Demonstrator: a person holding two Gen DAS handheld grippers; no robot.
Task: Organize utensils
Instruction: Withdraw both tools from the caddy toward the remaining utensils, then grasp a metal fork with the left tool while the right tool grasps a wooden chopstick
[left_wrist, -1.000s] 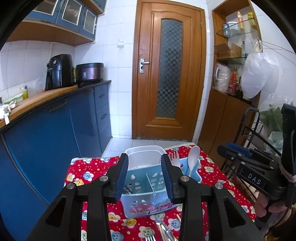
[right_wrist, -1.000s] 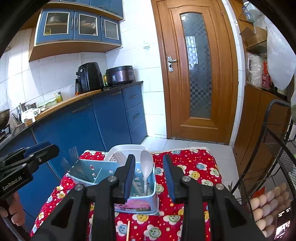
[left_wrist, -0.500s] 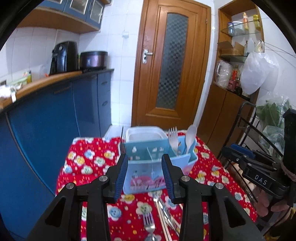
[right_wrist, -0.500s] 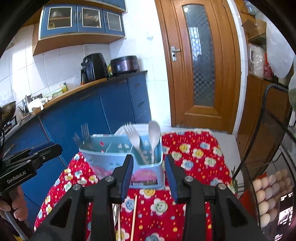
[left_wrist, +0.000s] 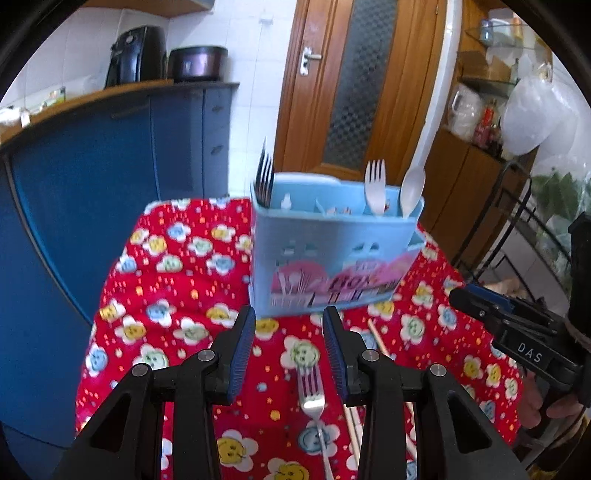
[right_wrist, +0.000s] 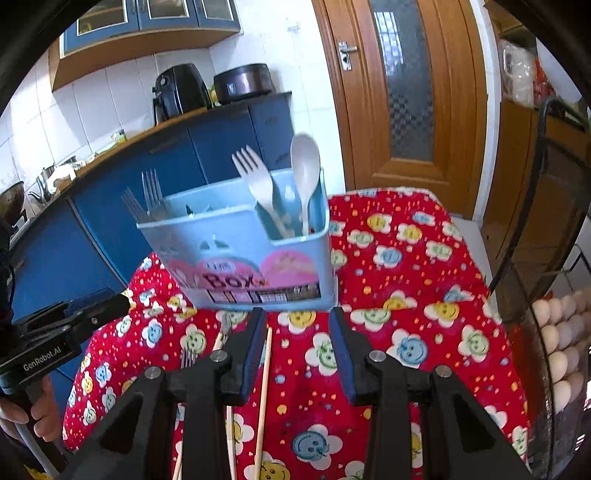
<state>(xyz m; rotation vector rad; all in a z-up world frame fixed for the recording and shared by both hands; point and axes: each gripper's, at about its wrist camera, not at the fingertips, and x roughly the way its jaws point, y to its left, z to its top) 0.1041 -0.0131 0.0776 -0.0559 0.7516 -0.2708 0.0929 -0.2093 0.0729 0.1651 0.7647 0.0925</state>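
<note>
A light blue utensil caddy (left_wrist: 332, 254) (right_wrist: 251, 258) stands on the red flowered tablecloth (left_wrist: 166, 288). It holds metal forks (left_wrist: 263, 177) at its left end and a white plastic fork (left_wrist: 375, 184) and white spoon (left_wrist: 412, 190) at its right end. A metal fork (left_wrist: 314, 398) and wooden chopsticks (right_wrist: 264, 398) lie on the cloth in front of the caddy. My left gripper (left_wrist: 289, 354) is open and empty above the fork. My right gripper (right_wrist: 297, 350) is open and empty beside the chopsticks. Each gripper shows in the other's view.
Blue kitchen cabinets (left_wrist: 92, 177) run along the left with an air fryer (left_wrist: 136, 55) and cooker on top. A wooden door (left_wrist: 354, 85) is behind the table. A wire rack (right_wrist: 546, 258) with eggs (right_wrist: 561, 332) stands at the right.
Both grippers have pulled back and lowered toward the near part of the table. The caddy now sits farther ahead, and the fork and chopsticks on the cloth have come into view.
</note>
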